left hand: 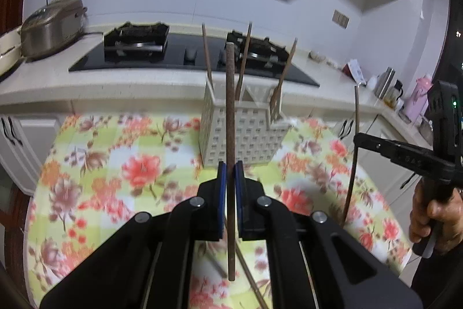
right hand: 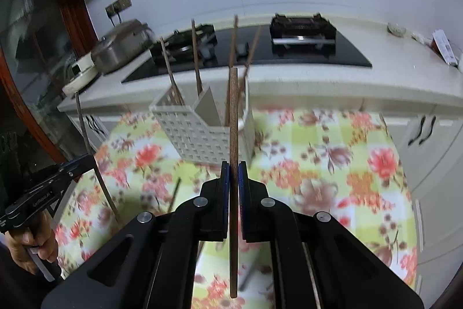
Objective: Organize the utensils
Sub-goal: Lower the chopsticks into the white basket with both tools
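Note:
My left gripper (left hand: 230, 167) is shut on a brown chopstick (left hand: 230, 106) that stands upright between its blue pads. Behind it a white slotted utensil basket (left hand: 254, 141) holds several chopsticks and a wooden fork. At the right edge of the left wrist view my right gripper (left hand: 358, 139) grips a thin chopstick (left hand: 351, 181) above the table. In the right wrist view the right gripper (right hand: 233, 167) is shut on its upright chopstick (right hand: 233, 112) in front of the basket (right hand: 196, 135). The left gripper (right hand: 90, 160) shows at the left with its chopstick (right hand: 84, 123).
The round table wears a floral cloth (left hand: 139, 170). Loose chopsticks (left hand: 250, 277) lie on it near me, and another one (right hand: 173, 193) lies left of centre. Behind the table runs a counter with a black gas hob (left hand: 191, 54), a rice cooker (left hand: 52, 28) and a pink flask (left hand: 419, 97).

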Demonstrator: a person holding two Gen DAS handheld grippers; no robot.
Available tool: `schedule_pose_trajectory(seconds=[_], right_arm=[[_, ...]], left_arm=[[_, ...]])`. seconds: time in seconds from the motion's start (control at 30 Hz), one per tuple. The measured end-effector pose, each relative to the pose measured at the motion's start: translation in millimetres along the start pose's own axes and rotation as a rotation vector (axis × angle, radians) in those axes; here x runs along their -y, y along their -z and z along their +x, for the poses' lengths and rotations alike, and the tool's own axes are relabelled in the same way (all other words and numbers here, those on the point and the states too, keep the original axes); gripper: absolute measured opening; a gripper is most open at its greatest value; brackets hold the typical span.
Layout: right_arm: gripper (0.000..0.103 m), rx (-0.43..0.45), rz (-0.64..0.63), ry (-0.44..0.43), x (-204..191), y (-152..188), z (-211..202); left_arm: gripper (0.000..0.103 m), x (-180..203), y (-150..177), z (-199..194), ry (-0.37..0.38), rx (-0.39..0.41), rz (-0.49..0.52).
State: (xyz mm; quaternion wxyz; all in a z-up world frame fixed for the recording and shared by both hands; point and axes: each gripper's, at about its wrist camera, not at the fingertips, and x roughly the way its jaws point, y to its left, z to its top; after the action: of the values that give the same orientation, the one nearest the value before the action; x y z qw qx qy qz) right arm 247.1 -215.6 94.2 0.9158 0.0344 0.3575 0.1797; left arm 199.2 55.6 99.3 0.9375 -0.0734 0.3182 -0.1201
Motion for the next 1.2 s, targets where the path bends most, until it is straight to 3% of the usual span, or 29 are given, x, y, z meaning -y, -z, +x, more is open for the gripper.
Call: schedule_pose_trajectory(seconds=[0.37,0.73,1.2], right_arm=[[0.007,0.12,-0.022,-0.034,-21.6,-82.0,-18.9],[0.007,0.237,0.019,0.006,-32.6,-158.8,-12.3],[0.007,0.24,0.022,0.054,-45.0,-200.0,45.2]], left_arm=[[0.006,14.8,-84.6,-10.9,0.032,0.091,0.054],[0.006,31.1,-158.0,5.7,0.021,0.136,0.099],[0.006,17.1,-203.8,49.3,-0.005,0.165,0.059]])
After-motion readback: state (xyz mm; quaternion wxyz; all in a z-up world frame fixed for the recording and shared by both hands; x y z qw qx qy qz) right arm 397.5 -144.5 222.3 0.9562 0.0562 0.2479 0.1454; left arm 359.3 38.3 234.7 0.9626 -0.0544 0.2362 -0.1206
